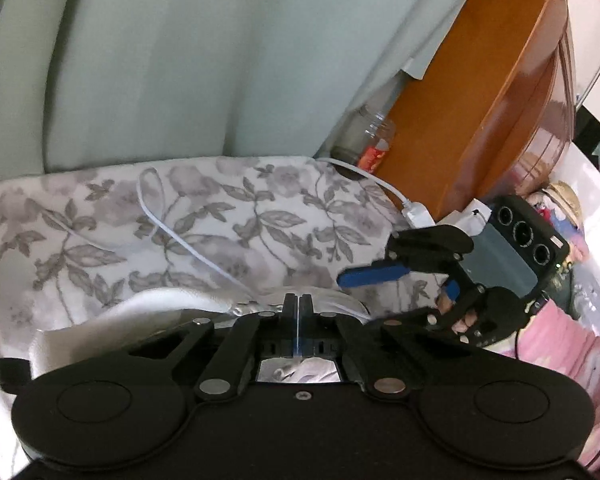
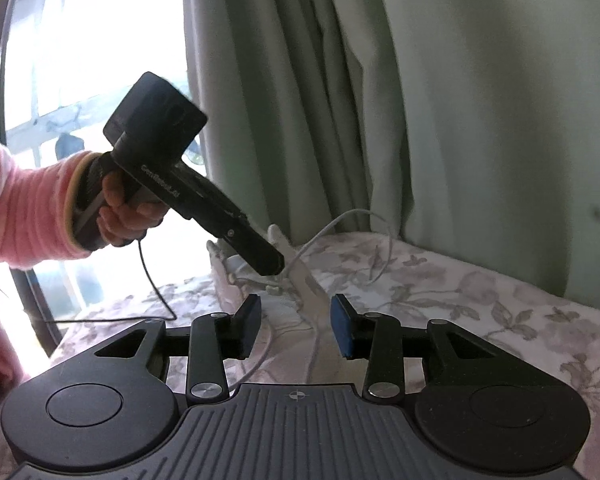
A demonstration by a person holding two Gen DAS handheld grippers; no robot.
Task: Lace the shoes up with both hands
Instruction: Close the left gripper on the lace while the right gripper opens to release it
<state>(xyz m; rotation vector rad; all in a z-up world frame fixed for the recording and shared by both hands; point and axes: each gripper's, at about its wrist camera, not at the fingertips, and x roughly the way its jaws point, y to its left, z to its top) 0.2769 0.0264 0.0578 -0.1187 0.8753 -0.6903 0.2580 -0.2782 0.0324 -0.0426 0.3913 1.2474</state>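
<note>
A white shoe [image 1: 148,304] lies on the flowered bedspread, just beyond my left gripper [image 1: 299,304]. The left gripper's jaws are pressed together over the shoe's lacing; whether a lace is pinched I cannot tell. In the right wrist view the shoe [image 2: 260,280] shows small ahead, with a white lace [image 2: 308,280] running toward the camera. The left gripper [image 2: 274,266] tips down onto the shoe there. My right gripper [image 2: 296,326] is open and empty, its blue-padded fingers [image 2: 342,330] astride the lace. It also shows in the left wrist view [image 1: 396,292], at the right.
A white charging cable [image 1: 172,236] loops across the bedspread [image 1: 260,216] to a plug [image 1: 418,214]. A glass jar [image 1: 364,136] stands by a brown wooden headboard [image 1: 500,92]. Green curtains [image 2: 460,100] hang behind. A window [image 2: 80,60] is at the left.
</note>
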